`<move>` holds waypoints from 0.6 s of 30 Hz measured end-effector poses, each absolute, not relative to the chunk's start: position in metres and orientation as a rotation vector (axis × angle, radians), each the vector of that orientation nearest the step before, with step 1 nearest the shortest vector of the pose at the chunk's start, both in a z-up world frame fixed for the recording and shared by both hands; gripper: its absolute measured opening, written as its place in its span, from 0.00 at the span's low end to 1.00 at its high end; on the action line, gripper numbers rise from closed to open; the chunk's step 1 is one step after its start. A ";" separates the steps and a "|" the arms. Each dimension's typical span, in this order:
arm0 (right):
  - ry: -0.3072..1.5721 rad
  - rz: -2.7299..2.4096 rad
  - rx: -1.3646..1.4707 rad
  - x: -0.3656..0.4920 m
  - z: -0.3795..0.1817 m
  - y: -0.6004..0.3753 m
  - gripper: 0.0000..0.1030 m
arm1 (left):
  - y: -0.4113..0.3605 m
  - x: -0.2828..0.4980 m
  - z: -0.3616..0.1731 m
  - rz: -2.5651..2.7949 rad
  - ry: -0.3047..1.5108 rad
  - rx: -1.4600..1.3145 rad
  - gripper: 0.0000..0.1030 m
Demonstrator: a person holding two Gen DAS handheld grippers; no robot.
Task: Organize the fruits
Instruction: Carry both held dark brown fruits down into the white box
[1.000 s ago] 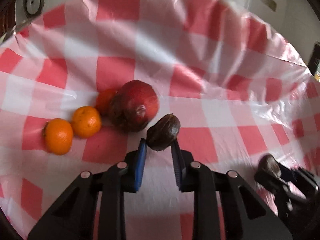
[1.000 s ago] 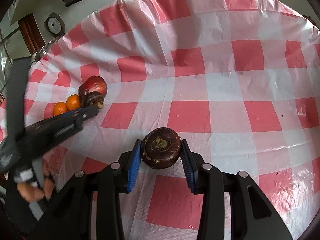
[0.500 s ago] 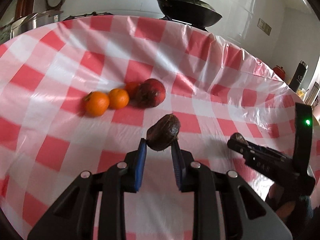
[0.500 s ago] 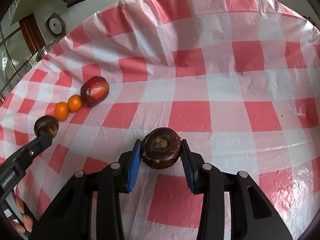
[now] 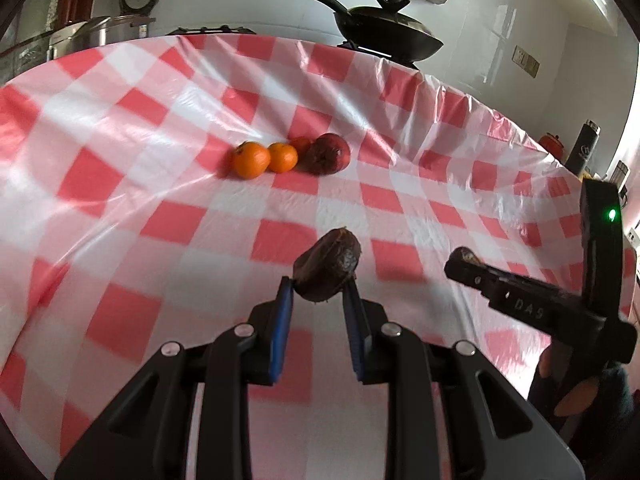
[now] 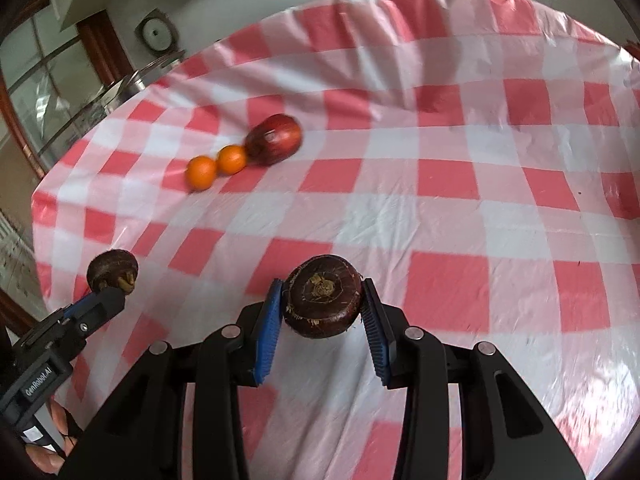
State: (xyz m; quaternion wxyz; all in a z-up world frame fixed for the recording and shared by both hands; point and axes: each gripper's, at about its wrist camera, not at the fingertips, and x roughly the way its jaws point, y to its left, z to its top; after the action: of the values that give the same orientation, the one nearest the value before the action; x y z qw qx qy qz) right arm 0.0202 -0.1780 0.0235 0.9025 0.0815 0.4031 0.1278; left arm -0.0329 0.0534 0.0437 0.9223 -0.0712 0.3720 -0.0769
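Note:
My left gripper [image 5: 318, 292] is shut on a dark brown water chestnut [image 5: 327, 269], held above the red-checked tablecloth [image 5: 120, 216]. My right gripper [image 6: 322, 304] is shut on a second, rounder brown water chestnut [image 6: 322, 294]. Each gripper shows in the other's view: the right one [image 5: 460, 258] at the right, the left one [image 6: 114, 276] at the lower left. A row of small oranges [image 5: 251, 159] and a dark red pomegranate [image 5: 328, 154] lies on the cloth far ahead; it also shows in the right wrist view [image 6: 276, 140].
A black wok [image 5: 384, 34] and a steel pot [image 5: 100, 34] stand on the counter behind the table. Bottles [image 5: 584, 148] stand at the far right. The table's left edge [image 6: 38, 216] drops off near a window.
Both grippers have pulled back and risen from the fruit row, each still holding its water chestnut. The oranges and pomegranate now sit farther away. The right gripper has swung leftward.

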 end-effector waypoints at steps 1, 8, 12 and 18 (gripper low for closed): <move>0.832 0.273 0.159 0.014 0.025 -0.173 0.38 | 0.056 -0.039 0.043 -0.154 0.765 -0.146 0.25; 0.820 0.349 0.089 -0.028 0.033 -0.136 0.38 | 0.079 -0.084 0.042 -0.109 0.767 -0.142 0.25; 0.807 0.409 0.024 -0.058 0.036 -0.107 0.38 | 0.092 -0.112 0.044 -0.086 0.756 -0.133 0.25; 0.791 0.481 -0.067 -0.099 0.038 -0.061 0.38 | 0.115 -0.158 0.046 -0.056 0.747 -0.117 0.25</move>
State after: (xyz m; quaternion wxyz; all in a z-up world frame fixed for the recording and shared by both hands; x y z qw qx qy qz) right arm -0.0991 -0.0609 0.0375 0.8943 -0.0322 0.3814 0.2320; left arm -0.1581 0.1146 0.0462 0.9290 -0.0570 0.3647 -0.0272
